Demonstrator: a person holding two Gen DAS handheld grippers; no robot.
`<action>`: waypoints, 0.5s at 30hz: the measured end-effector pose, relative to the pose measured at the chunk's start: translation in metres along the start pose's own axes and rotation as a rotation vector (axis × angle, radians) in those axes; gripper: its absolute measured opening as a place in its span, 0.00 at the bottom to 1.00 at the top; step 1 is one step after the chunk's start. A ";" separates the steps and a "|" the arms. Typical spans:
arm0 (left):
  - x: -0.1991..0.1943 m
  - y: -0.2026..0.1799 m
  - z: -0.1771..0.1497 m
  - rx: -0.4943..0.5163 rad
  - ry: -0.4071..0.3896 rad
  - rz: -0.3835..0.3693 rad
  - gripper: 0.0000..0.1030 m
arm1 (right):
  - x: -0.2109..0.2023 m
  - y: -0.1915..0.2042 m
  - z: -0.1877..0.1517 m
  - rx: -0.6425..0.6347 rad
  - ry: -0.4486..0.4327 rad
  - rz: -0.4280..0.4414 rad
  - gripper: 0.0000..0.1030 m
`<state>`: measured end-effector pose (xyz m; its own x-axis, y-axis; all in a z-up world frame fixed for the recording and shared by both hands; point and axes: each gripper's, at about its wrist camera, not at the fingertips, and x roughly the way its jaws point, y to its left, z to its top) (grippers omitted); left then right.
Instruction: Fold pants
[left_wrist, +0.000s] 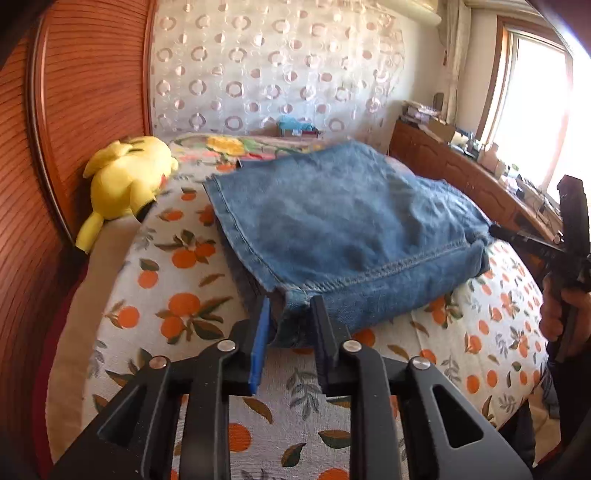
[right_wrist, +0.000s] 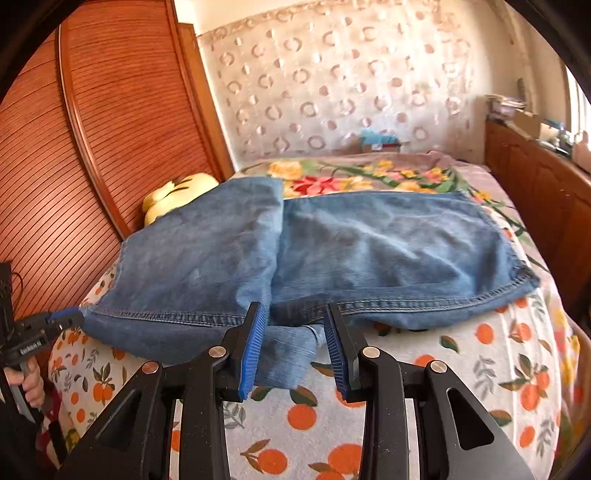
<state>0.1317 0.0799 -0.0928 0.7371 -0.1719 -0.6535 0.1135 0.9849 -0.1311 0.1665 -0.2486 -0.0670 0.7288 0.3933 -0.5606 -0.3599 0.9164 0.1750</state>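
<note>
Bedroom, daylight from a window; a bed spread with an orange-print cover, a flowered blanket further back. Your blue denim pants lie folded on the cover, hems and seams toward you, with a yellow plush toy beside them against the slatted wooden headboard.

Your left gripper sits at the near corner of the denim. Its jaws stand partly apart with bunched fabric between them; whether the pads press on it, you cannot tell from here.

Your right gripper is at the near hem where the two layers meet. Its jaws are partly apart, with a flap of denim hanging between the pads; the grip is not clear.
</note>
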 end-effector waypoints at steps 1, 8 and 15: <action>-0.005 0.001 0.001 0.002 -0.012 0.010 0.27 | 0.004 0.002 0.001 -0.011 0.012 0.007 0.33; -0.019 0.003 0.012 0.001 -0.063 0.020 0.43 | 0.025 0.009 -0.001 -0.053 0.125 0.079 0.33; -0.010 -0.011 0.017 0.034 -0.048 0.003 0.44 | 0.028 0.003 -0.009 -0.089 0.181 0.078 0.33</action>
<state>0.1343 0.0707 -0.0726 0.7687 -0.1684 -0.6171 0.1333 0.9857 -0.1030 0.1808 -0.2358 -0.0895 0.5833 0.4358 -0.6854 -0.4672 0.8703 0.1558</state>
